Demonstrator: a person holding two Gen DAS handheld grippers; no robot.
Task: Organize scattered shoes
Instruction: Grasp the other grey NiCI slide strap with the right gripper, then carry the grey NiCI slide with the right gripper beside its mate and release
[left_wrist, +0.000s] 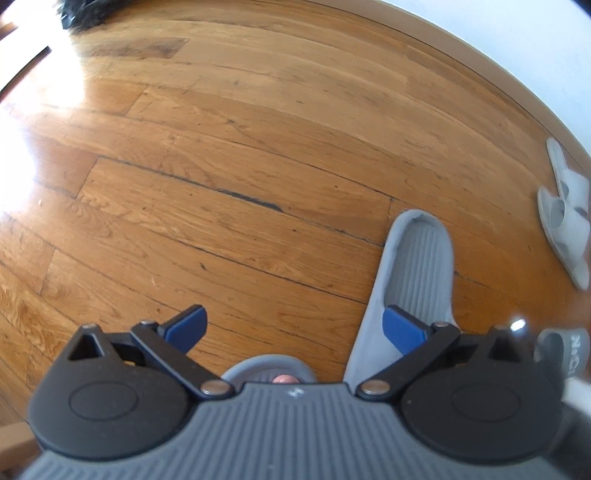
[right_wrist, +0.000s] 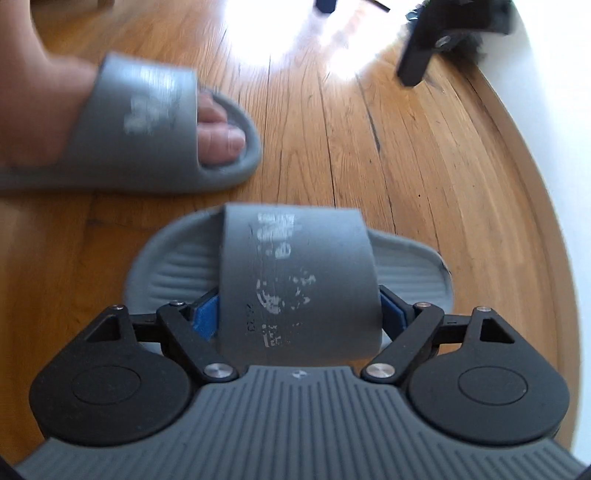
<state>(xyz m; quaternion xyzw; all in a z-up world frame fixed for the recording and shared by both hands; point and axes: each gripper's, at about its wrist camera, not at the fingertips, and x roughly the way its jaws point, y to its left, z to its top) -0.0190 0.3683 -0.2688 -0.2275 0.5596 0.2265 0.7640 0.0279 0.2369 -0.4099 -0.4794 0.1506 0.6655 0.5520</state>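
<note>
**Two slides parked, two loose – sorting partway**

Two pale slippers (left_wrist: 565, 218) lie side by side at the right edge of the left wrist view, near the white wall (left_wrist: 517, 44), looking already tidied. At least two more seem left, judging by what shows: a light grey slide (left_wrist: 413, 266) lower right in that view, and a darker grey slide (right_wrist: 295, 273) at centre of the right wrist view. A foot in a matching worn slide (right_wrist: 140, 122) sits upper left there; not part of the job, prob.

Left gripper (left_wrist: 295, 328): fingers wide apart, nothing btwn them, over bare wood floor (left_wrist: 221, 147). Its right blue pad overlaps the light grey slide in the pic, but contact can't be told.

Right gripper (right_wrist: 297, 314): blue pads either side of the dark slide's strap, jaws v. wide. Pads sit close to the strap edges; whether they press or just bracket it isn't clear – frame is blurred.

Dark slide looks like soft moulded foam, ribbed footbed, broad strap w/ worn white print. Should flex under a pinch; strap is the obvious grab pt.
</note>
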